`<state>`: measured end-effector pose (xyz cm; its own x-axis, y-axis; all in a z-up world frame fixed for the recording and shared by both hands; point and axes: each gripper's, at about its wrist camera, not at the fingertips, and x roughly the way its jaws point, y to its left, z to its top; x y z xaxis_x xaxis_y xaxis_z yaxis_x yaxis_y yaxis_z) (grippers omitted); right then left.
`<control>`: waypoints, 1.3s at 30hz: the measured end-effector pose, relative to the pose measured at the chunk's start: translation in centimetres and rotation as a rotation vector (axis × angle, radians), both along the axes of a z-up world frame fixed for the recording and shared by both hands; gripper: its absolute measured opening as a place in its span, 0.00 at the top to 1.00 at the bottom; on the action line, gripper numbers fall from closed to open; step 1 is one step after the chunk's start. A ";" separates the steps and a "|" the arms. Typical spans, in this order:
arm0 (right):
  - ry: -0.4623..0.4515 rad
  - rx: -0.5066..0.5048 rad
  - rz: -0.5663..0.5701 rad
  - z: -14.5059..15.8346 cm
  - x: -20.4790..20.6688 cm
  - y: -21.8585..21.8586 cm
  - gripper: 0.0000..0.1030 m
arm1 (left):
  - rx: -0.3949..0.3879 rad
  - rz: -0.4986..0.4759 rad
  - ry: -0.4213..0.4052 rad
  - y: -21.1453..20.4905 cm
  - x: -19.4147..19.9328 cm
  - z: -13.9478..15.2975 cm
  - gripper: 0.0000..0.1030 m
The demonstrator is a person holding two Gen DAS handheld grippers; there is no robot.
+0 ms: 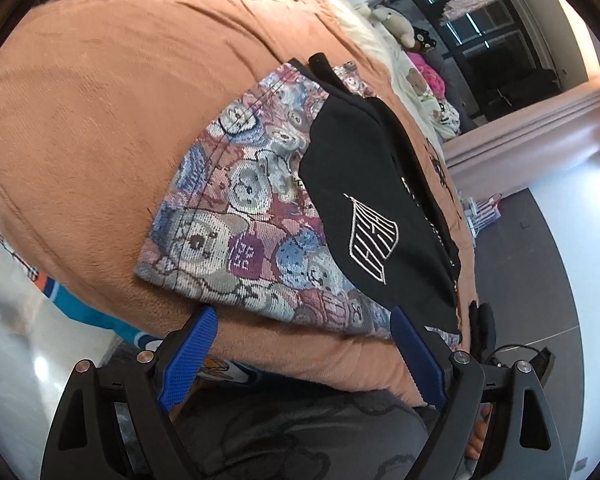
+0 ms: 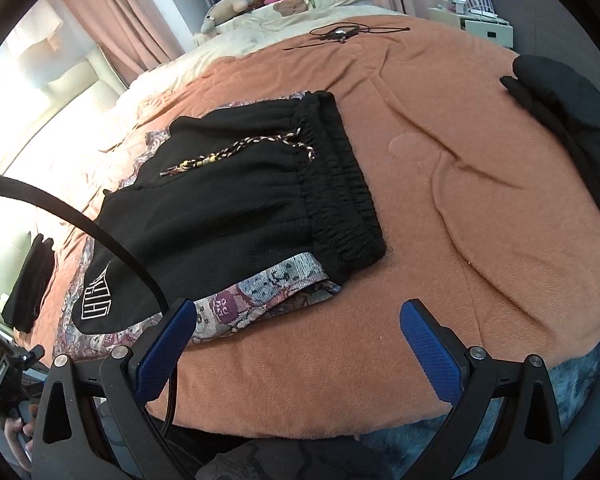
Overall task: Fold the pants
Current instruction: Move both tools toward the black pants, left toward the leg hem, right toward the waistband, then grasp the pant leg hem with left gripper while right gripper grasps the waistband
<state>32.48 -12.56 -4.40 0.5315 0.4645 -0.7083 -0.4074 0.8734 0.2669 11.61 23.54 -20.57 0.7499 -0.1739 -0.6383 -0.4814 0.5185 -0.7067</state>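
The pants [image 2: 236, 208] lie folded on the orange blanket [image 2: 440, 240]: black fabric with an elastic waistband, a braided drawstring and a white emblem, over bear-patterned panels. They also show in the left wrist view [image 1: 284, 200]. My left gripper [image 1: 304, 320] is open and empty, just short of the pants' near edge. My right gripper [image 2: 300, 312] is open and empty, over the blanket at the pants' near corner; its left finger [image 2: 168, 344] is beside the patterned edge.
A second black garment [image 2: 572, 128] lies at the blanket's right edge and another [image 2: 32, 280] at the far left. A black cable [image 2: 100, 236] arcs across the pants. Cords [image 2: 340, 34], plush toys [image 2: 228, 10] and bedding lie at the bed's far end. A white nightstand [image 2: 480, 24] stands beyond.
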 end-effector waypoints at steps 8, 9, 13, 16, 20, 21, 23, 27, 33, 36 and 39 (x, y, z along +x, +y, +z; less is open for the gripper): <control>0.030 0.006 0.001 -0.8 0.7 0.0 0.00 | 0.045 0.127 -0.082 1.7 -1.1 1.0 0.15; 0.039 0.012 0.009 -1.0 0.8 0.1 0.00 | 0.047 0.148 -0.089 2.0 -1.4 1.0 0.16; 0.073 0.036 0.030 -1.5 1.6 0.1 0.06 | 0.014 0.176 -0.069 2.6 -1.8 -0.1 0.45; 0.112 0.062 0.034 -2.3 2.7 0.0 0.12 | -0.026 0.186 -0.060 2.7 -1.9 -1.0 0.59; 0.141 0.085 0.060 -3.0 4.0 0.3 0.17 | -0.020 0.190 -0.032 2.5 -1.9 -1.2 0.71; 0.151 0.089 0.064 -3.2 4.3 0.4 0.17 | -0.022 0.193 -0.026 2.5 -1.7 -1.3 0.75; 0.181 0.104 0.080 -3.8 4.9 0.8 0.17 | -0.027 0.192 -0.010 2.5 -1.5 -1.4 0.95; 0.208 0.116 0.096 -4.7 5.9 1.4 0.19 | -0.001 0.200 0.004 2.3 -1.5 -0.7 0.97; 0.244 0.174 0.096 -5.3 6.6 0.4 0.19 | 0.051 0.197 0.011 2.0 -0.9 1.3 0.97; 0.257 0.202 0.083 -5.3 6.5 -0.6 0.19 | 0.062 0.192 0.010 2.0 -0.7 2.0 0.97; 0.260 0.216 0.072 -5.3 6.0 -1.6 0.19 | 0.067 0.188 0.006 2.0 -0.5 2.4 0.97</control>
<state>38.51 -14.12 -9.69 0.3067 0.6483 -0.6969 -0.3601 0.7568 0.5455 11.11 25.52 -18.13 0.7611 0.0119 -0.6485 -0.5783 0.4652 -0.6702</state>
